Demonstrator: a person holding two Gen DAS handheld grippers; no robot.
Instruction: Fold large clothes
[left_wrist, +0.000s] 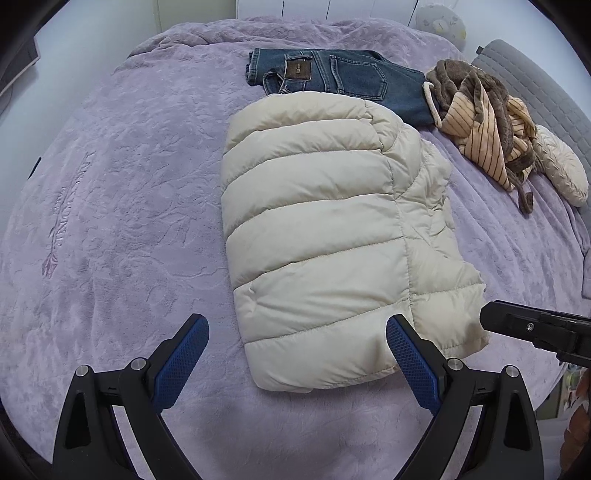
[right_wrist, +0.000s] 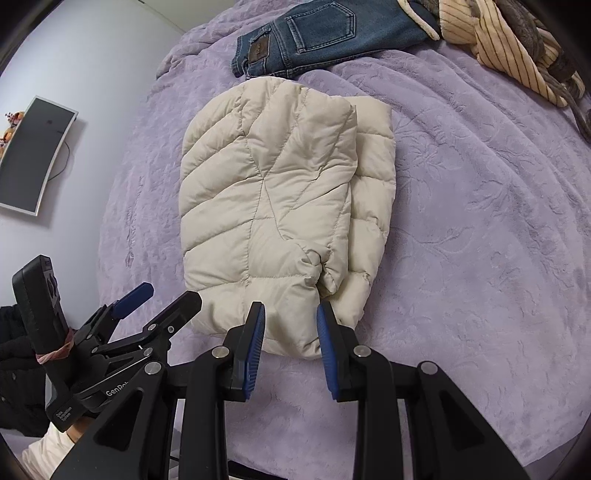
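1. Left gripper (left_wrist: 297, 354) hovers at the jacket's near left corner, fingers wide apart, holding nothing.
2. Jacket (left_wrist: 317, 236) lies folded mid-blanket (left_wrist: 122, 221).
3. Right gripper (right_wrist: 290, 345) sits at the jacket's (right_wrist: 273, 199) near edge, fingers apart, unclamped.
4. Jeans (left_wrist: 340, 79) lie far, a striped garment (left_wrist: 484, 125) to their right.

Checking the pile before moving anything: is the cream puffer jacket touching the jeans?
Touching. In the left wrist view, the puffer jacket's far edge overlaps the jeans, covering their lower part with no blanket showing between.
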